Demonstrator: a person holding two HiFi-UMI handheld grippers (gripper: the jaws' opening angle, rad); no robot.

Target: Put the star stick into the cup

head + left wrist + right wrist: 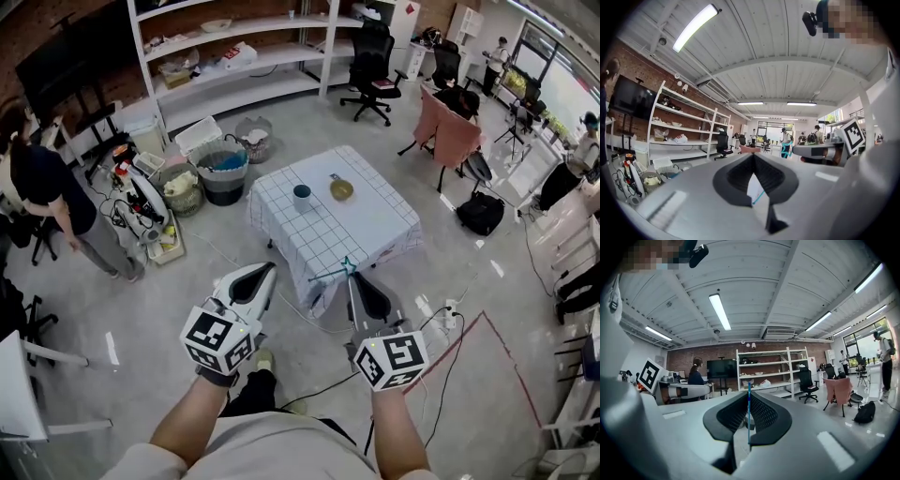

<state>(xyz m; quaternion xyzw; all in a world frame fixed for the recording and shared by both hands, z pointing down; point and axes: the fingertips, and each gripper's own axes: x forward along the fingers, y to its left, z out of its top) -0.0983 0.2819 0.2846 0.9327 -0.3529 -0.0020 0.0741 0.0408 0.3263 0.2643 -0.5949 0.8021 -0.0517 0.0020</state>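
Two claws hang side by side just short of the counter's near corner, and only one carries anything. The right claw is pinched narrow on the star stick. Its own view shows the thin blue shaft clamped between the pads and running straight up and down, with some length above the tips and some below. In the head view the star sits just past that claw's tip. A teal line slants from it toward the near corner, which I take to be the shaft's lower end leaning forward and down. The left claw has its tips drawn together with nothing between them, and it hangs just beside the right one.

The cup stands upright on the counter, mouth up, in from the left corner and about midway across. A yellowish dish sits just beside it toward the right edge. The cup lies ahead of both claws and well apart from them, across the near half of the cloth. Neither hand looks much nearer, but the right one has the stick, so the move falls to it: carry the stick forward over the rim with the tail pointing down into the mouth. The shaft stands close to upright, so little turning seems needed, though the dish beside the cup is the thing to clear.
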